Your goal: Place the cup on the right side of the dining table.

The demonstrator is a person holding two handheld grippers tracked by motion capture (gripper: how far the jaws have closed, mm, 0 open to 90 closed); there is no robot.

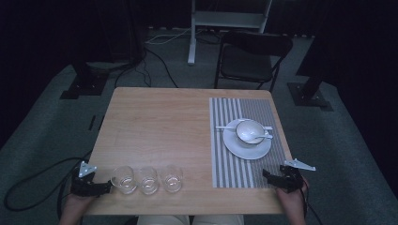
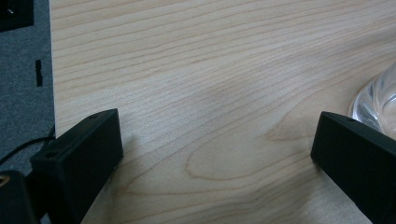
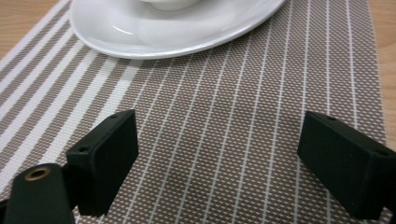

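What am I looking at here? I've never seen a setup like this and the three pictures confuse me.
A person sits at a wooden table holding a two-jaw tool in each hand: the left gripper and the right gripper. The high view looks down from above. The other two come from cameras riding on each gripper, showing its own black jaws. Both stand open and hold nothing. Three glasses stand in a row near the left gripper. On a striped placemat sits a white plate carrying a bowl.
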